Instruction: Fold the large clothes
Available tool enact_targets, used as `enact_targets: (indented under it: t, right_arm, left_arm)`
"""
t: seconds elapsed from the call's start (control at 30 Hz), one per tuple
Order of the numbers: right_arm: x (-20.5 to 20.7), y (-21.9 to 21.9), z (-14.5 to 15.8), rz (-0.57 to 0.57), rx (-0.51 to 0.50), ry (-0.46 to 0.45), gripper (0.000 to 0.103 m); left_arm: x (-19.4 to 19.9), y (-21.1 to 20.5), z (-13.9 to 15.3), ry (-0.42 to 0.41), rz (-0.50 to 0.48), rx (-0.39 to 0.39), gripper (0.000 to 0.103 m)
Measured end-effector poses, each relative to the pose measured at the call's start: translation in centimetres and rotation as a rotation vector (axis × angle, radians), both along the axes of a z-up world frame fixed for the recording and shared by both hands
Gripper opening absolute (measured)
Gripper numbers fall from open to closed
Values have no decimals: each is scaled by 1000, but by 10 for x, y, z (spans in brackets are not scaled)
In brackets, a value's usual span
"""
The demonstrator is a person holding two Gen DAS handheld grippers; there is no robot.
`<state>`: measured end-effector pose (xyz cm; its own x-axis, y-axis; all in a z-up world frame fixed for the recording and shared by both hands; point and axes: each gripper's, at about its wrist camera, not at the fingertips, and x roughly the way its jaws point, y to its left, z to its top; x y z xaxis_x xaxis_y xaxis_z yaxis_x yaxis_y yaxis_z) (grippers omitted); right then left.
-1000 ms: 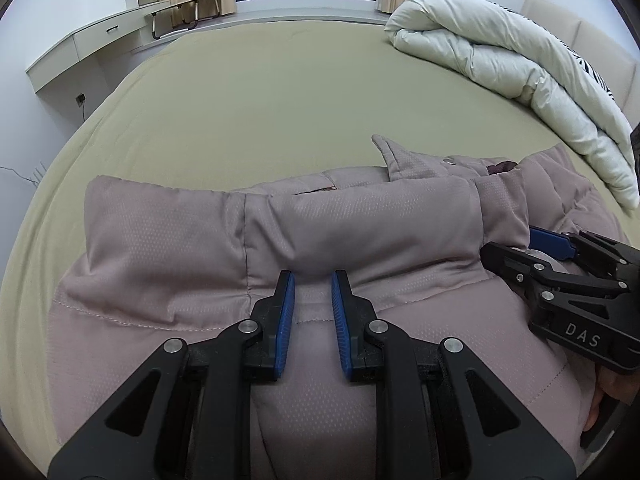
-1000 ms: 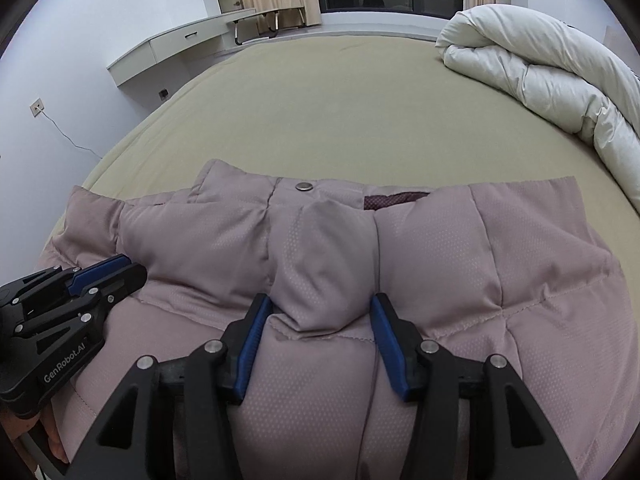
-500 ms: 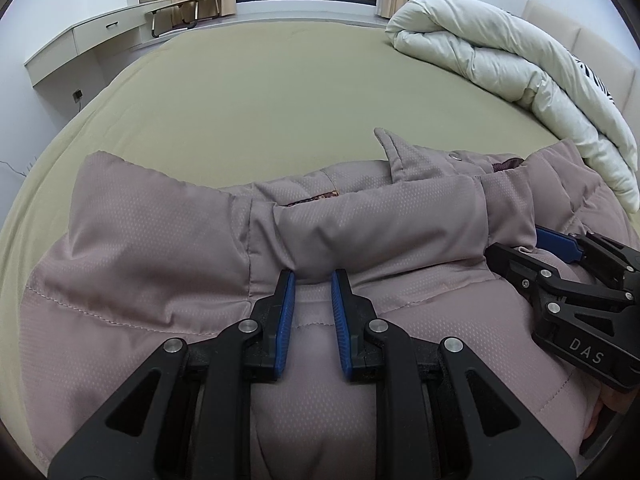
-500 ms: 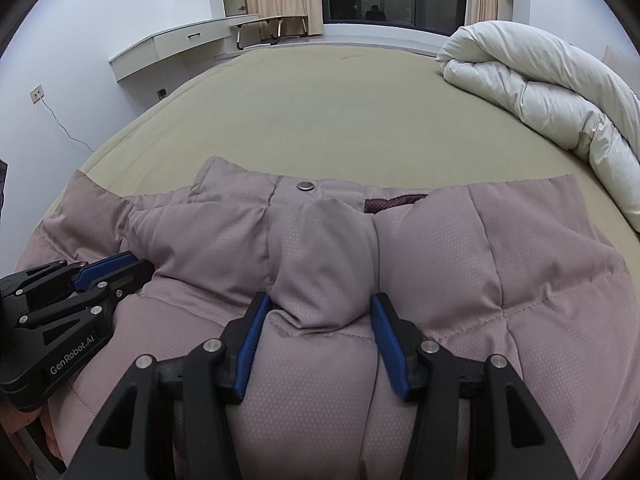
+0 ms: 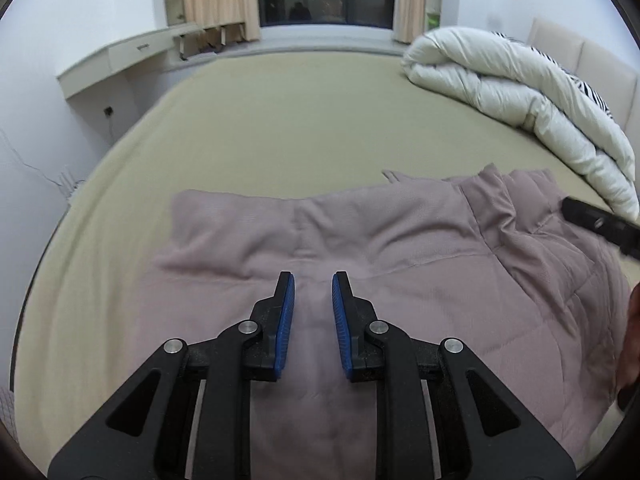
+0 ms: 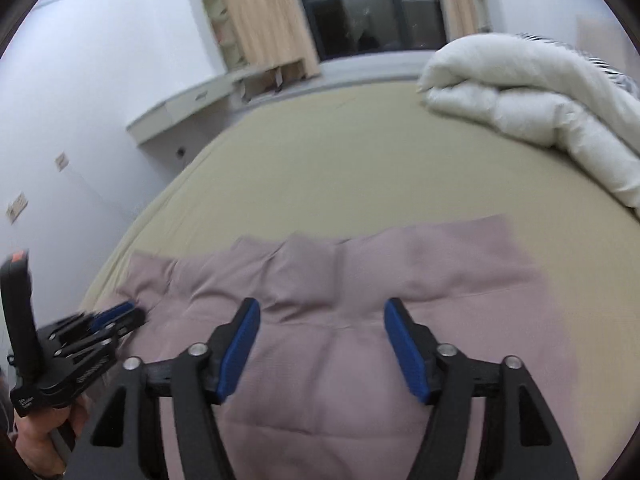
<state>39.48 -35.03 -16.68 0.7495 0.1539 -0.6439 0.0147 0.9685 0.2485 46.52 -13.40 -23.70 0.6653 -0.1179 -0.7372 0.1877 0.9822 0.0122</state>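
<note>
Left gripper [image 5: 313, 286] first: its blue pads sit close together with only a narrow gap, and a ridge of the pink padded jacket [image 5: 400, 264] runs up between them. Whether the pads actually pinch that fabric I cannot tell from here. In the right wrist view that same left gripper [image 6: 120, 314] shows at the lower left edge, blurred, its tips at the jacket's left border, a hand [image 6: 38, 436] wrapped round its handle below.

Over to the right gripper [image 6: 322, 320]: the jaws have just been opening and now stand wide apart. The jacket lies between and beneath them, but the pads are clear of the cloth, nothing gripped. From the left wrist view only a black piece of the right gripper [image 5: 600, 226] pokes in at the right edge, over the jacket's right side.

The jacket itself lies folded on the near part of the bed [image 5: 300, 128], spread across the olive-green sheet, its far edge a soft doubled roll.

Further out, a white duvet [image 5: 520, 104] is bundled at the bed's far right, well apart from the jacket. Beyond the bed, a dark window [image 6: 376, 12] with beige curtains [image 6: 268, 20], and a pale desk [image 5: 120, 60] along the left wall.
</note>
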Motion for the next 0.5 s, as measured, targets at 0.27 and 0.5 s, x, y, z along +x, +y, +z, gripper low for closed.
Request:
enact_targets:
  t: [0.27,0.5]
  right_arm:
    - [4,-61,-64,-129,30,169,63]
    - [14,-59,-80,-133,20,143,65]
  left_arm:
    - [17,13,-36,79,57,45,19]
    - [33,21,-55,102,59,-18,19]
